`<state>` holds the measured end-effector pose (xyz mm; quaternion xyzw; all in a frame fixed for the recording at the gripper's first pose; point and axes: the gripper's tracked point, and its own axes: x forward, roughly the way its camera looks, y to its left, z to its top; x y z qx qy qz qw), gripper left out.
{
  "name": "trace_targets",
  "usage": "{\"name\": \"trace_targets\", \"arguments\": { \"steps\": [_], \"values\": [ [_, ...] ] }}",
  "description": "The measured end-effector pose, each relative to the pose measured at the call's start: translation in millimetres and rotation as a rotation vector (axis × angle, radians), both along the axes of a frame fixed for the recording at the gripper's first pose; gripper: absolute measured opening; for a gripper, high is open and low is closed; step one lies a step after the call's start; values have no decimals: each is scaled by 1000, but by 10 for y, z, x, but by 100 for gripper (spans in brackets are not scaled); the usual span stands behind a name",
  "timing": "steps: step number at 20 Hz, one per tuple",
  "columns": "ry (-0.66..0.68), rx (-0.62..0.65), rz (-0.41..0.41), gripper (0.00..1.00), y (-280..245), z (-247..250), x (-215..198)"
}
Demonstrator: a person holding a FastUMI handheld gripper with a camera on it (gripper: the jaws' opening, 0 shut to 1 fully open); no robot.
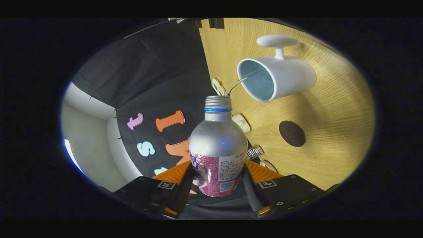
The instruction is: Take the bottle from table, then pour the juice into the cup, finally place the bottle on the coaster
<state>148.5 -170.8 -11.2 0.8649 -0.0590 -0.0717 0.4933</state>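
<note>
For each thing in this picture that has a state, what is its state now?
Silver metal bottle with pink label: uncapped, tilted, held between the fingers, a thin stream leaving its mouth.
White ceramic cup: on the wooden table, receiving the stream.
Round dark brown coaster: bare, beside the cup.
Gripper: shut on the bottle.

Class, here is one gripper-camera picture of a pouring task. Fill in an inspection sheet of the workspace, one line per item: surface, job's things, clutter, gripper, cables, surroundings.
Surface: wooden table, light grain.
Job's things: silver bottle, cap off, tilted toward the white cup; a thin stream runs from its mouth to the cup's rim. Dark round coaster bare, beside the cup.
Clutter: small white object and a pale looped item beyond the bottle; what they are is unclear.
Gripper: gripper shut on the bottle, fingers pressing its labelled body.
Cables: nothing seen.
Surroundings: black cloth wall; pale wall beyond it.
</note>
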Motion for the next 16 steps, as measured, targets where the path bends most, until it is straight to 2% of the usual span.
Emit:
{"name": "trace_targets", "arguments": {
  "steps": [16],
  "values": [
    [-6, 71, -3, 75, 7, 31, 34]
  ]
}}
